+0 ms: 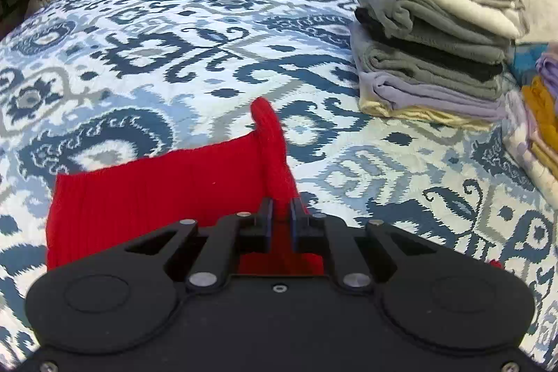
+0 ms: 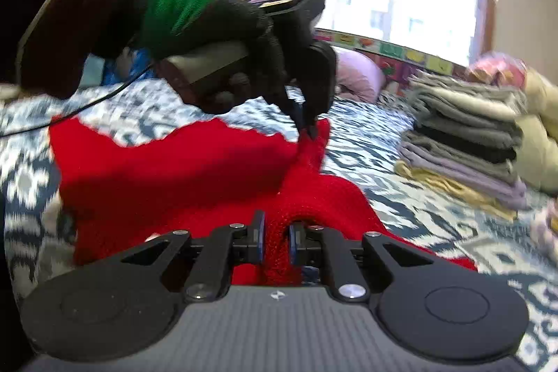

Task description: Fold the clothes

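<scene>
Red knit garment [image 2: 181, 176] spread on patterned bedspread [image 1: 174, 33], lower centre of both frames. Left gripper [image 1: 279, 215] clamped on a bunched edge; right gripper [image 2: 276, 237] pinching a thick fold. Advisable: lift both evenly, keep edge taut, lay flat. Right view alone shows gloved hand [image 2: 240, 33] and window; folded stack [image 1: 432, 40] sharper in left view.

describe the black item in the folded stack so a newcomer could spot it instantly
Start at the bed with the blue-and-white patterned bedspread; on its far right side stands a stack of folded clothes. About halfway down that stack lies the black folded garment, sandwiched between grey ones. It is the only black layer; the others are grey, lavender or pale yellow.
</scene>
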